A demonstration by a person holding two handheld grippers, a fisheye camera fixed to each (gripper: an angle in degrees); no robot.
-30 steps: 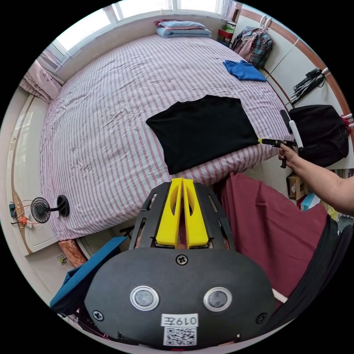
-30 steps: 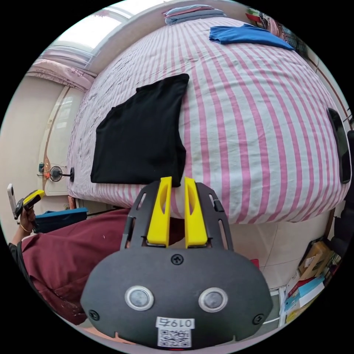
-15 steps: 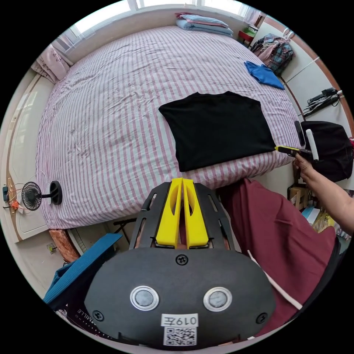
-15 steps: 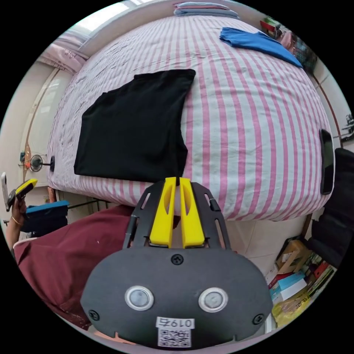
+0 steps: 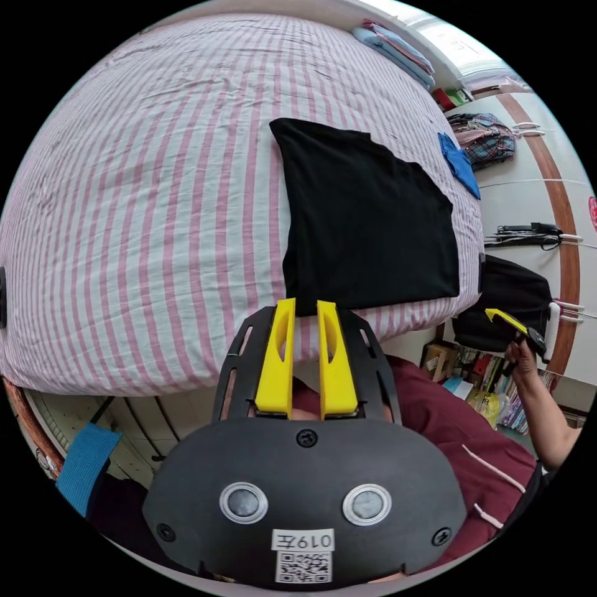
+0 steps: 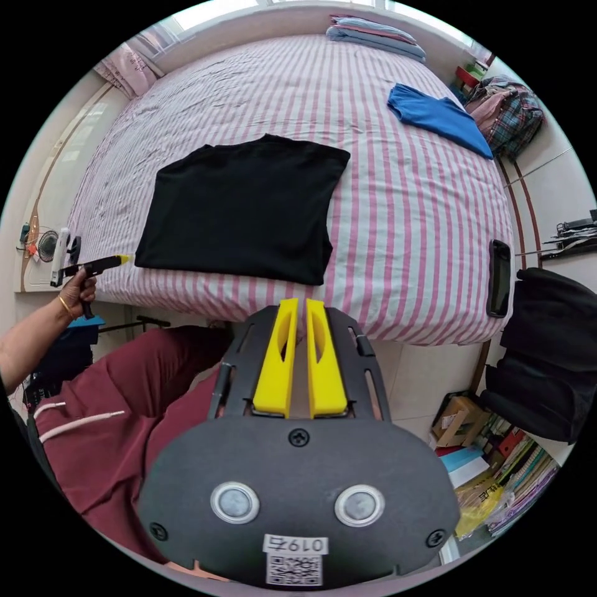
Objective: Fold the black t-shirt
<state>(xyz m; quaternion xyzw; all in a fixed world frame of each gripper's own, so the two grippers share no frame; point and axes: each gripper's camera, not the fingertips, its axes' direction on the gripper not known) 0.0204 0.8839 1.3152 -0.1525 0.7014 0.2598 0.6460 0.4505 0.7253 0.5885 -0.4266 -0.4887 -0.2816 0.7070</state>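
A: Holding both tools off the bed (image 6: 398,249), your left tool (image 5: 305,305) is slightly spread at a near corner of the shirt (image 5: 367,217); your right tool (image 6: 297,303) is almost pressed together. Both are empty.

B: The shirt?

A: It's flat by the bed's near edge, looks soft and light; pinch its near corners. The phone (image 6: 499,278) and blue garment (image 6: 438,115) lie well apart.

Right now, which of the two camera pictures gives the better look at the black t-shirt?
The right gripper view: the black t-shirt lies flat near the bed's edge, all four sides showing squarely. The left gripper view has the whole shirt too, but slanted and stretched.
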